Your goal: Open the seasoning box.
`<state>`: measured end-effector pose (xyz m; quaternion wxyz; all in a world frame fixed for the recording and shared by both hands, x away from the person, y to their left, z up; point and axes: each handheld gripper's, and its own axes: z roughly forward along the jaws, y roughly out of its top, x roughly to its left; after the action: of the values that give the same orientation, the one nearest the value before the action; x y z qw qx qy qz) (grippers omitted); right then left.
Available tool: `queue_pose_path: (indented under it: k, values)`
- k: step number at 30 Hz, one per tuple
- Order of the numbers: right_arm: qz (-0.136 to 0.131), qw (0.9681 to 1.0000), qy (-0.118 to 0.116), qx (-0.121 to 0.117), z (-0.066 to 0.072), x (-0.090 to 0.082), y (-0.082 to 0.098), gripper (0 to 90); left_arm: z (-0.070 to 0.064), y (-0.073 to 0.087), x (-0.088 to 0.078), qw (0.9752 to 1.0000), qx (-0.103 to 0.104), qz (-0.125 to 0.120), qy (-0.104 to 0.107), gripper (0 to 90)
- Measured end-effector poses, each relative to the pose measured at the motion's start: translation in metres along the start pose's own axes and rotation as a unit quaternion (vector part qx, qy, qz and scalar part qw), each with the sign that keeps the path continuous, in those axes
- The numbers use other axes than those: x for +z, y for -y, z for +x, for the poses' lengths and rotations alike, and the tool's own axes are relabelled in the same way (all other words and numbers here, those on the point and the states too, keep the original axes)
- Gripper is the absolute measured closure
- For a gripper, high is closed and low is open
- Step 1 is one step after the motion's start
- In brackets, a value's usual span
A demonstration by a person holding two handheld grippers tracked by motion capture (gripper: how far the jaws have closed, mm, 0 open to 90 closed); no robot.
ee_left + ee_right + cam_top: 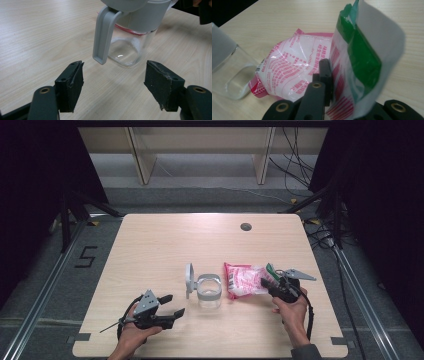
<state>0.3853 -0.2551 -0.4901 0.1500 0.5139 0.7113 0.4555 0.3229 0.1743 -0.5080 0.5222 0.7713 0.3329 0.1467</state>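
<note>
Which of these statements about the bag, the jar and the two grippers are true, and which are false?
1. The right gripper has its jaws shut on the bag. True.
2. The left gripper holds the jar. False: its jaws are open, short of the jar.
3. The jar is full of powder. False: its glass looks empty.
4. The bag lies to the right of the jar in the high view. True.

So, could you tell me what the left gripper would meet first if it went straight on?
Probably the grey handle of the clear jar; it hangs ahead of the open left gripper, though depth is unclear.
</note>
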Motion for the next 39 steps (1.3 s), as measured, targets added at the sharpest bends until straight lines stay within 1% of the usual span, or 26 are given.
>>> queue_pose_path:
  k: [1,3,4,10,12,13,15,16,17,20,21,22,24,25,26,27,28,29,31,32,33,34,35,36,38,39]
  values:
    - [0.002,1.0,-0.004,-0.005,-0.003,-0.005,0.0,90.0,-0.001,0.0,0.0,1.0,-0.008,0.002,-0.006,30.4]
    - [0.008,0.9999,-0.007,-0.01,-0.008,-0.015,0.001,90.0,0.0,0.0,0.001,1.0,-0.001,-0.001,0.001,30.4]
    - [0.008,0.9998,-0.012,-0.013,-0.011,-0.019,0.003,90.0,-0.002,0.0,0.0,0.9999,-0.01,0.002,-0.005,30.5]
    - [0.012,0.9998,-0.008,0.011,-0.03,-0.043,0.009,90.0,-0.003,0.0,0.002,0.9999,-0.012,-0.002,-0.003,30.5]
    - [-0.004,1.0,0.004,0.008,-0.037,-0.045,0.009,90.0,-0.003,0.0,0.001,0.9999,-0.007,0.005,-0.005,30.4]
    - [-0.001,0.9996,0.0,0.028,-0.037,-0.047,0.009,90.0,-0.003,-0.001,0.001,1.0,-0.006,0.005,-0.005,30.4]
    - [-0.008,0.9998,0.016,0.005,-0.045,-0.045,0.008,90.0,-0.004,-0.001,0.002,1.0,-0.007,0.004,-0.006,30.4]
    - [0.002,0.9993,0.021,0.032,-0.043,-0.045,0.007,90.0,-0.003,-0.002,0.002,1.0,0.0,0.004,-0.004,30.4]
    - [-0.014,0.9996,0.023,0.013,-0.047,-0.04,0.006,89.6,-0.003,-0.001,0.002,1.0,-0.006,0.003,-0.004,30.4]
    - [-0.013,0.9986,0.042,0.028,-0.046,-0.033,0.002,87.5,-0.004,-0.001,0.002,1.0,-0.006,0.004,-0.005,30.4]
    - [-0.014,0.9975,0.046,0.052,-0.043,-0.031,0.001,86.7,-0.003,-0.001,0.003,1.0,-0.007,0.0,0.001,30.4]
    - [-0.021,0.998,0.048,0.035,-0.046,-0.03,0.001,85.7,-0.003,-0.001,0.004,1.0,-0.008,0.001,0.0,30.4]
    - [-0.033,0.9974,0.044,0.046,-0.047,-0.025,0.001,79.6,-0.003,-0.001,0.004,1.0,-0.008,0.002,0.001,30.4]
    - [-0.031,0.9956,0.044,0.077,-0.043,-0.024,0.001,76.0,-0.003,-0.001,0.004,1.0,-0.006,0.002,0.002,30.4]
    - [-0.031,0.9946,0.039,0.091,-0.042,-0.024,0.002,72.5,-0.004,-0.001,0.004,1.0,-0.005,0.002,0.003,30.3]
    - [-0.024,0.9933,0.051,0.101,-0.041,-0.024,0.004,69.0,-0.004,-0.001,0.004,1.0,-0.005,0.002,0.003,30.3]
    - [-0.036,0.9944,0.05,0.085,-0.045,-0.021,0.006,66.9,-0.004,-0.001,0.004,1.0,-0.006,0.003,0.002,30.3]
    - [-0.03,0.9922,0.049,0.11,-0.042,-0.022,0.007,65.0,-0.005,0.0,0.003,1.0,-0.007,0.002,0.001,30.3]
    - [-0.035,0.9927,0.054,0.102,-0.047,-0.024,0.01,60.7,-0.005,0.0,0.002,0.9999,-0.009,0.003,-0.003,30.3]
    - [-0.038,0.9901,0.052,0.124,-0.043,-0.026,0.012,60.3,-0.004,-0.001,0.003,1.0,-0.009,0.001,0.001,30.3]
    - [-0.037,0.9906,0.054,0.12,-0.043,-0.028,0.014,59.3,-0.003,-0.001,0.003,1.0,-0.006,0.002,-0.005,30.3]
    - [-0.034,0.9884,0.048,0.14,-0.038,-0.028,0.017,58.2,-0.003,0.0,0.003,1.0,-0.008,0.002,0.0,30.3]
    - [-0.038,0.9894,0.049,0.131,-0.04,-0.027,0.02,57.5,-0.003,0.0,0.003,1.0,-0.008,0.001,-0.001,30.2]
    - [-0.03,0.9857,0.045,0.159,-0.035,-0.03,0.02,56.4,-0.004,0.0,0.003,1.0,-0.007,0.003,0.0,30.3]
    - [-0.037,0.9873,0.054,0.145,-0.033,-0.027,0.022,56.6,-0.005,-0.001,0.002,1.0,0.0,0.003,-0.003,30.3]
    - [-0.034,0.9866,0.045,0.153,-0.03,-0.026,0.022,56.6,-0.006,-0.001,0.002,1.0,-0.003,0.003,-0.004,30.3]
